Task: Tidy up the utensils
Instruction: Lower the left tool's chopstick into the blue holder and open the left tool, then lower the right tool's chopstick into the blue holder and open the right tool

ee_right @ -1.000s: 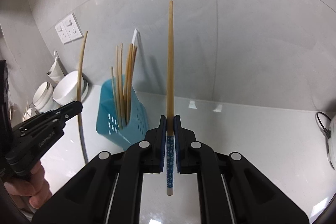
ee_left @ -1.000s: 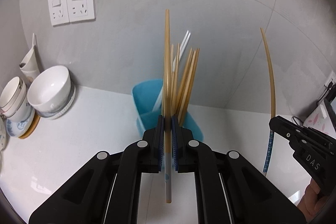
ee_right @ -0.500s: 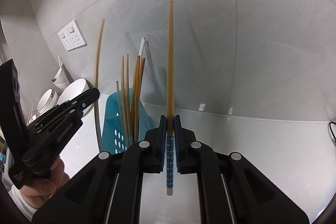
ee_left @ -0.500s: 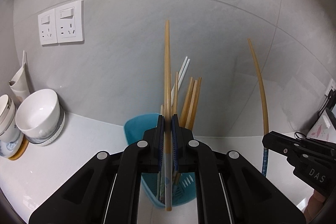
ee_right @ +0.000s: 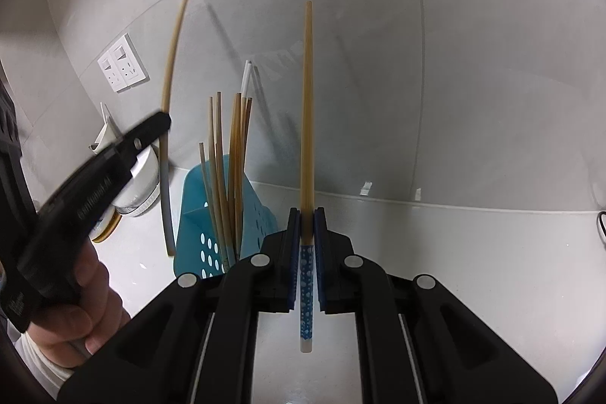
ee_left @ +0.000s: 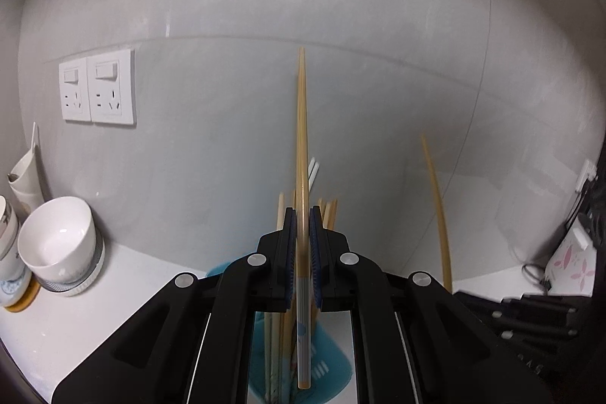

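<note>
While each gripper is clamped on 1 chopstick, the left gripper (ee_left: pixel 302 245) is held directly above the blue holder (ee_left: pixel 325 370), its grey-ended chopstick (ee_left: pixel 302 177) upright, handle end down over the opening. The right gripper (ee_right: pixel 306 245), with the blue-dotted chopstick (ee_right: pixel 307 108), is seen beside the holder, farther off.

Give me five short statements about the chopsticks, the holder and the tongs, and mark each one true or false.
1. The left tongs are shut on a chopstick. True.
2. The right tongs are open and hold nothing. False: they grip a chopstick with a blue dotted end.
3. The blue holder already has chopsticks in it. True.
4. The holder is red. False: it is blue.
5. A white bowl stands beside the wall, below the wall sockets. True.
</note>
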Available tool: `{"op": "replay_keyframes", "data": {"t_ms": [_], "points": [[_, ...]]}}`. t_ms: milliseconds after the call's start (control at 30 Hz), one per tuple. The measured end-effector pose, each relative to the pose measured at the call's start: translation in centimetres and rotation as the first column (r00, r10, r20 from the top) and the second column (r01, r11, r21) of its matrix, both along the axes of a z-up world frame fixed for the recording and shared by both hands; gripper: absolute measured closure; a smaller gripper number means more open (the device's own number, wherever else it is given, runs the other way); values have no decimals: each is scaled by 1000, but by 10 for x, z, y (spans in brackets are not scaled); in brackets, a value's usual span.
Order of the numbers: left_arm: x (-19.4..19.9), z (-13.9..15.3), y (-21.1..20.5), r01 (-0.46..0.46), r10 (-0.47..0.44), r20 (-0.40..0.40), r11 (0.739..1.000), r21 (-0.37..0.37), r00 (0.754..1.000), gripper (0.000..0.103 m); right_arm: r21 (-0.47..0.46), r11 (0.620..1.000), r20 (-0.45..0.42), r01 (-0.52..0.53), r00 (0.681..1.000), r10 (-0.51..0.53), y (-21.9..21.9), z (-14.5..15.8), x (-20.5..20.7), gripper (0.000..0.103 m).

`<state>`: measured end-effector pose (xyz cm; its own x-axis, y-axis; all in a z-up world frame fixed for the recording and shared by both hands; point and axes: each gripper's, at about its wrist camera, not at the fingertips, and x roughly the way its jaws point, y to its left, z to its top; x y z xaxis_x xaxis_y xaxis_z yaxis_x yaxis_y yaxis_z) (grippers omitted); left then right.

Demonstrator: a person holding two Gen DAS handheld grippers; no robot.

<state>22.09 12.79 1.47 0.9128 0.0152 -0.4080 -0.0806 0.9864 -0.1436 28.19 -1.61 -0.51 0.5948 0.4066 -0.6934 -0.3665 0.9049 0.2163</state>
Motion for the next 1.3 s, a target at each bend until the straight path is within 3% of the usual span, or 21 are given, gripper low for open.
{"op": "replay_keyframes", "data": {"t_ms": [67,367,667,700,733,800,867,933,1000,1100,1300], "points": [[1,-2,-1,-5,5,15,1000,-3,1000,97,2,1000,0,2,1000,-2,0,0,0,96],[0,-39,-6,7,-7,-70,1000,-2,998,96,-1,1000,-12,-1,1000,1,-1,-6,1,96],[-1,-51,-3,12,-8,-147,1000,21,989,94,-3,1000,-12,-13,1000,13,4,-5,-1,96],[-2,-51,-1,10,-7,-156,1000,21,988,89,-3,1000,-11,-15,1000,15,4,-4,-1,96],[-3,-50,0,4,0,-169,1000,25,986,73,-4,1000,-9,-17,1000,17,4,-4,-1,96],[-7,-47,5,-17,21,-189,1000,21,982,54,-5,1000,-8,-20,1000,20,5,-3,-1,96],[-9,-45,9,-28,35,-225,999,34,974,46,-3,1000,-4,-24,1000,24,6,-2,0,96],[-12,-44,13,-51,63,-256,997,52,965,29,4,999,4,-33,999,33,9,0,0,96],[-17,-43,19,-50,63,-287,997,53,956,26,17,999,16,-46,999,46,14,3,1,96],[-23,-43,29,-72,83,-321,996,47,944,10,49,997,30,-66,997,64,19,7,3,96],[-33,-44,46,-102,114,-359,993,53,926,6,123,985,66,-121,991,114,38,12,6,96]]}}
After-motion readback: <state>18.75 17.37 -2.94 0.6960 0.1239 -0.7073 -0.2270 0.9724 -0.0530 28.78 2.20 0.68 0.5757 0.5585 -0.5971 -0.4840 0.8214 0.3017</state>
